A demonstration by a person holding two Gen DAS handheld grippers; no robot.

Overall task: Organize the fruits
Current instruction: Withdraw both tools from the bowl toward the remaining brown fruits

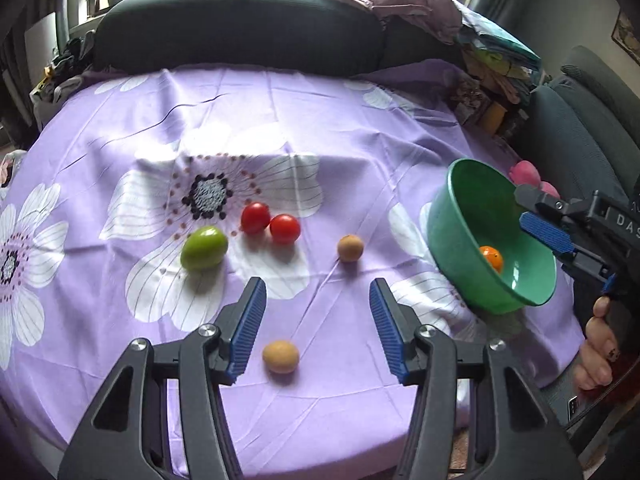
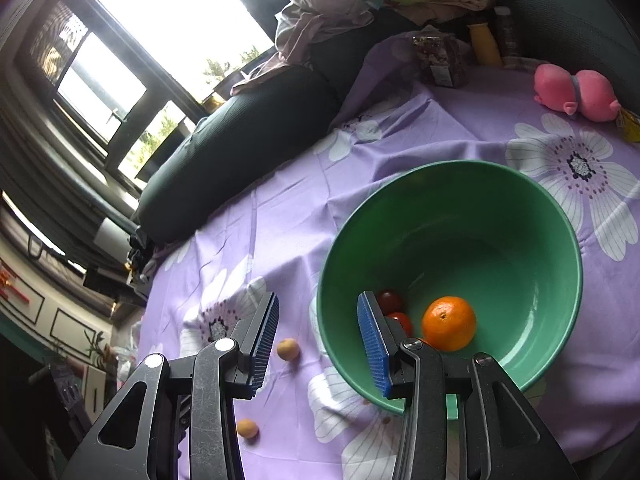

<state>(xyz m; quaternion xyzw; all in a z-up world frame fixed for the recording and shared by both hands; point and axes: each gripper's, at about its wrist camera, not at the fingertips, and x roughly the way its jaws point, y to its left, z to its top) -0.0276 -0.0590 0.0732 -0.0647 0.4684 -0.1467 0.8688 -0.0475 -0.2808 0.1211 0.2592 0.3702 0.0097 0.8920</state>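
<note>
Left gripper [image 1: 318,320], low centre of its view, is spread wide above a tan fruit [image 1: 281,356] on the purple cloth [image 1: 340,120]. Right gripper [image 2: 318,344] looks parted around the tilted green bowl's [image 2: 532,216] near rim; whether it pinches the rim is unclear. Inside, an orange [image 2: 449,323] and two tomatoes [image 2: 390,300] are partly hidden behind one finger.

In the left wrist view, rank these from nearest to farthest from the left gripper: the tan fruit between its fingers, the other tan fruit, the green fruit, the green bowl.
1. Tan fruit: between the open fingers of the left gripper.
2. Other tan fruit: just ahead, slightly right.
3. Green fruit: ahead-left.
4. Green bowl: far right, tilted, at the right gripper.
</note>
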